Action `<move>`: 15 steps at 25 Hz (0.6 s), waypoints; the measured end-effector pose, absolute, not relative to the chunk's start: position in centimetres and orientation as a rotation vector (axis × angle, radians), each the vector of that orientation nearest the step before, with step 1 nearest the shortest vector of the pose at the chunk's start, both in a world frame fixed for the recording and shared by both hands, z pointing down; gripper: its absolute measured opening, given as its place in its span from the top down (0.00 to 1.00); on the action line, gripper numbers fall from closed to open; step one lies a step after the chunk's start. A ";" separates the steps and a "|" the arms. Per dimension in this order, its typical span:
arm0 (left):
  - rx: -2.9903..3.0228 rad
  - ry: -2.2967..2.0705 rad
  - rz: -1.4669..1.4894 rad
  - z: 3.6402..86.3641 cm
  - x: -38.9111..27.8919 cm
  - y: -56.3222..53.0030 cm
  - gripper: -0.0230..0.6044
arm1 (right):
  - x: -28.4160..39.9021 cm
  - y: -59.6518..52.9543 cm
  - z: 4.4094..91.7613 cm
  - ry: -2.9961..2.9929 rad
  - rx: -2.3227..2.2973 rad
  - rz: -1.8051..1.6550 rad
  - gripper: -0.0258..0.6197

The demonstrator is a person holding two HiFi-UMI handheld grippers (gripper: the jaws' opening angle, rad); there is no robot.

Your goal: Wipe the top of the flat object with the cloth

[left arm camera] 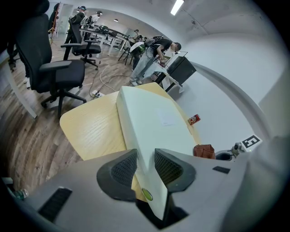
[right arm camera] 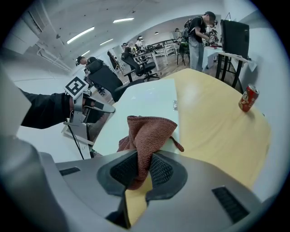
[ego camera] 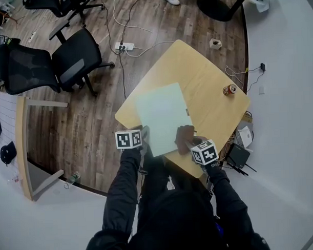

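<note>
Closest in, my right gripper (right arm camera: 139,170) pinched the cloth (right arm camera: 147,131), which was bunched on the near right corner of the flat object (ego camera: 162,118). My left gripper (left arm camera: 145,165) clamped its near left edge. Its long axis ran away from me across the table (ego camera: 212,94), so the top to wipe lay ahead and leftward of the cloth.

Rough cloth (right arm camera: 149,131); smooth, perhaps plastic board (ego camera: 161,116)
</note>
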State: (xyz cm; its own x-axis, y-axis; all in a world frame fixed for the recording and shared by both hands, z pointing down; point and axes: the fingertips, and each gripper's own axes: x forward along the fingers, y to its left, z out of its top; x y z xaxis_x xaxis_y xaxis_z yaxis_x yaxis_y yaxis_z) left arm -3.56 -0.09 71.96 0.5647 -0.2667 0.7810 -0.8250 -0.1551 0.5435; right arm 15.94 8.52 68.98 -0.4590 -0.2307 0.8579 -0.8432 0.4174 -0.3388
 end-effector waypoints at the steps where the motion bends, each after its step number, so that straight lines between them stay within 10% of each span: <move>1: 1.703 -0.916 0.636 72.0 -3.6 -0.1 0.74 | 16.7 8.5 69.0 -1.910 0.923 1.029 0.85; 15: 1.697 -0.895 0.616 71.9 -3.4 0.2 0.74 | 10.5 3.7 59.4 -2.187 0.929 1.000 0.85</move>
